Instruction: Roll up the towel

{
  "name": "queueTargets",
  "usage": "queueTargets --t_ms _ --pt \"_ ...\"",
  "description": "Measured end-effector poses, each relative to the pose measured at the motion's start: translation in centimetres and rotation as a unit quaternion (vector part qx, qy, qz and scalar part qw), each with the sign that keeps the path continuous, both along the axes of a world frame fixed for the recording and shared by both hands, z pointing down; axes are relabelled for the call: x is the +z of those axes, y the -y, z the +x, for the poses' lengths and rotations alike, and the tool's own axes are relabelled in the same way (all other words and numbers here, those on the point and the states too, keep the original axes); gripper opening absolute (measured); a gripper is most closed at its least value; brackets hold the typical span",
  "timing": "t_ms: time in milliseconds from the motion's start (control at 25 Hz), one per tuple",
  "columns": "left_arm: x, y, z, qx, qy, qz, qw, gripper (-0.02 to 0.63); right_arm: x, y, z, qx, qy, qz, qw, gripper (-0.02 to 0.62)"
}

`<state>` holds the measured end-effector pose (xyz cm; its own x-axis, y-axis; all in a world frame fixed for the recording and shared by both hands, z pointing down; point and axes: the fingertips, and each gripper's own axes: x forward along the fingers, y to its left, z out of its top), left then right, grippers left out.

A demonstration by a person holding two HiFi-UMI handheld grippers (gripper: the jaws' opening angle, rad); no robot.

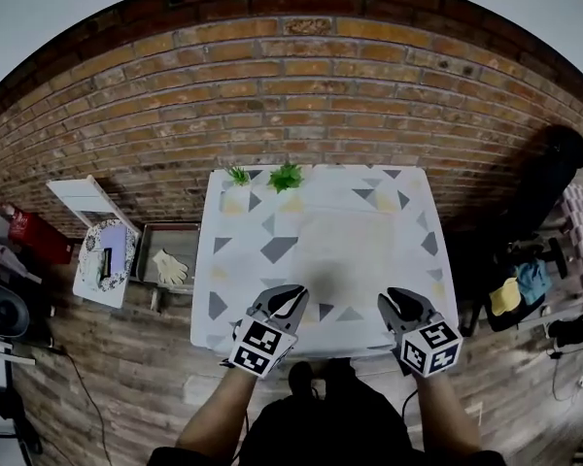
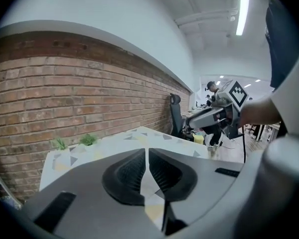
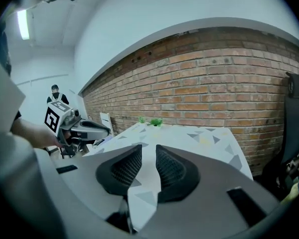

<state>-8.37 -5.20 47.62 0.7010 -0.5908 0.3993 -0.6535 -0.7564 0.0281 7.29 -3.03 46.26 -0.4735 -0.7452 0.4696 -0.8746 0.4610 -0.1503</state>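
With the left gripper fingers shut and the right gripper fingers part-open, both empty, open both and pinch the towel edge just ahead, evenly.

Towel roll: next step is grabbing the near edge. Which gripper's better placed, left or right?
Right, probably. The right gripper has its jaws apart and empty, close to the near edge of the towel. The left gripper is about as close, but its jaws are shut, so it must open first.
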Motion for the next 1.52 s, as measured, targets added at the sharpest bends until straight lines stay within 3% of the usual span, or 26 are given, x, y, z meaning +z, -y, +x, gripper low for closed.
queueTargets --t_ms 240,360,480,800,1000,1240,1520 --pt "3.9 0.2 2.5 0.044 0.033 -0.040 0.9977 0.034 4.0 0.1 1.2 -0.009 -0.038 -0.031 0.999 0.126" --pt "6.1 0.4 3.5 0.053 0.050 -0.071 0.9948 0.129 6.2 0.1 1.3 -0.021 -0.045 -0.045 0.998 0.133" --pt "8.5 0.3 4.1 0.064 0.082 -0.092 0.9903 0.138 8.5 0.0 0.8 -0.040 -0.047 -0.068 0.996 0.151" --pt "14.1 -0.1 3.8 0.105 0.201 -0.118 0.9669 0.178 13.6 0.2 0.6 -0.080 -0.079 -0.111 0.987 0.158" --pt "16.4 -0.3 4.4 0.138 0.254 -0.111 0.9509 0.189 16.4 0.3 -0.3 -0.123 -0.115 -0.138 0.976 0.158" --pt "17.4 0.0 5.3 0.137 0.258 -0.126 0.9480 0.192 19.2 0.4 -1.0 -0.163 -0.144 -0.164 0.962 0.158" --pt "18.6 -0.3 5.9 0.156 0.278 -0.132 0.9384 0.193 20.9 0.1 -1.3 -0.202 -0.196 -0.167 0.945 0.146"
